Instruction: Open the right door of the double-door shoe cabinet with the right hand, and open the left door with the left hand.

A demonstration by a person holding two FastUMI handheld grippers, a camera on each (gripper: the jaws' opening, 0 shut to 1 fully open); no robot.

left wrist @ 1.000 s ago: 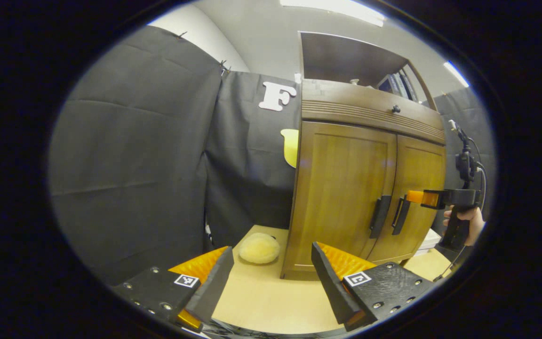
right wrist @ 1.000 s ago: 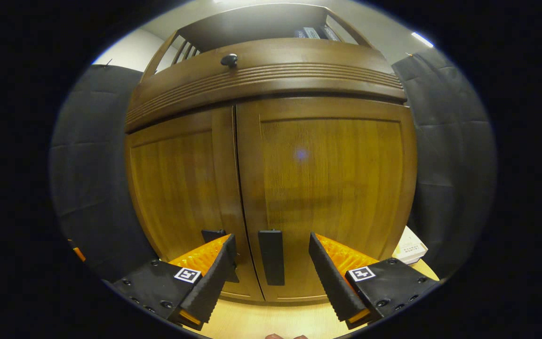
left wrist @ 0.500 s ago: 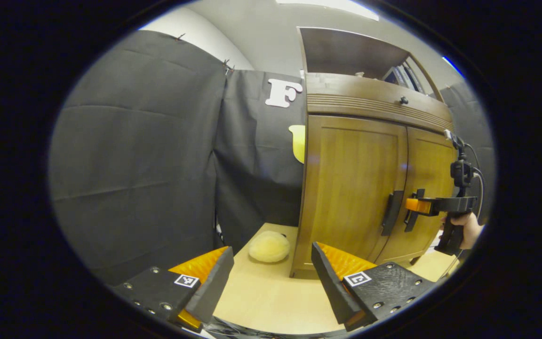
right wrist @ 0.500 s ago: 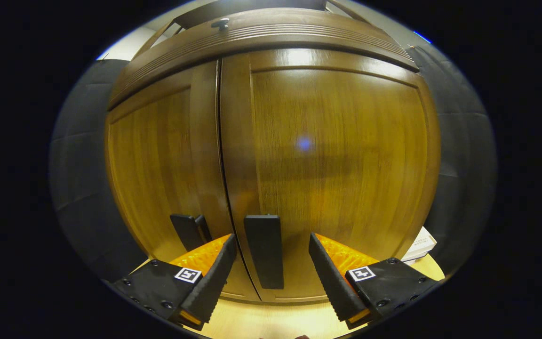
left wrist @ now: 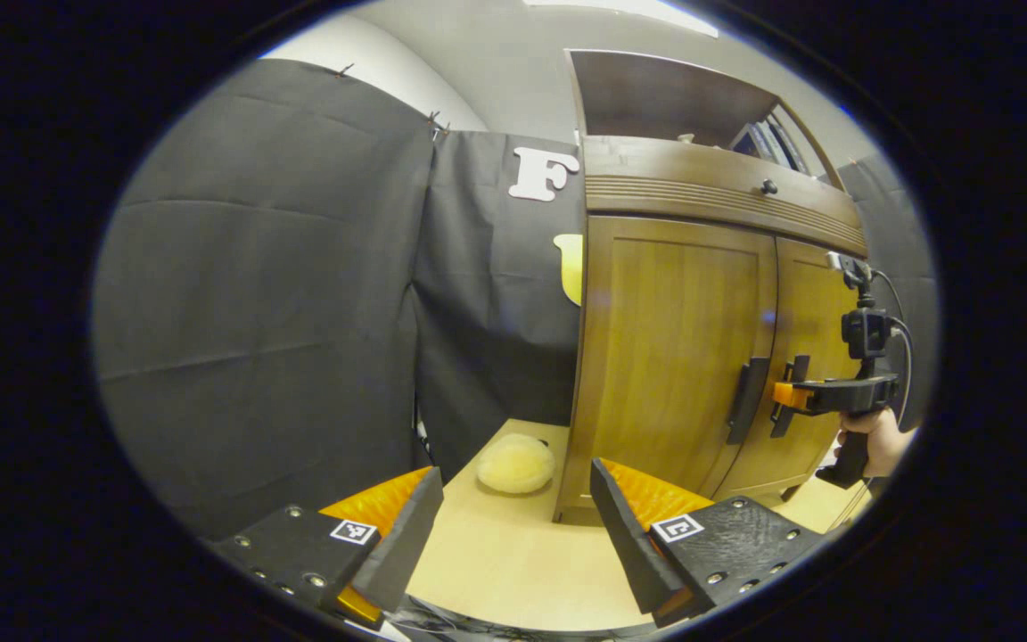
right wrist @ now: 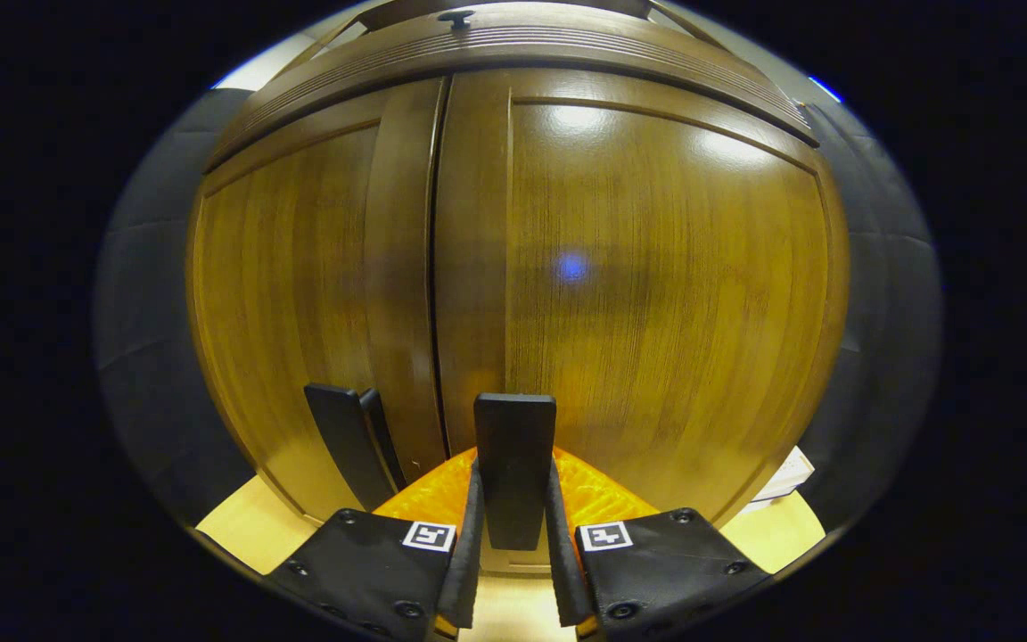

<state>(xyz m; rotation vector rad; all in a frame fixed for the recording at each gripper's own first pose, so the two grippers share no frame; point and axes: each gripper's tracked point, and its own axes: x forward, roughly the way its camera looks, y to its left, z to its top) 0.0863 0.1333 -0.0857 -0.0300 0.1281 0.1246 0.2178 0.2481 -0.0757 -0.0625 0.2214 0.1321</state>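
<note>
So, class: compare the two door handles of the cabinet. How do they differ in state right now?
The right handle sits clamped between the right tool fingers; the left handle stands free. The left tool is open and far from the left handle. Both are dark upright bars beside the centre seam, on shut doors.

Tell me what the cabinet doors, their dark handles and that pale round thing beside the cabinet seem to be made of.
Cabinet doors: wood or wood veneer, by the straight grain; glossy, since lamp glare shows. Handles: matte black bars, metal or plastic, hard to say; the right tongs are shut on one. Pale round thing: soft and fuzzy, perhaps plush.
</note>
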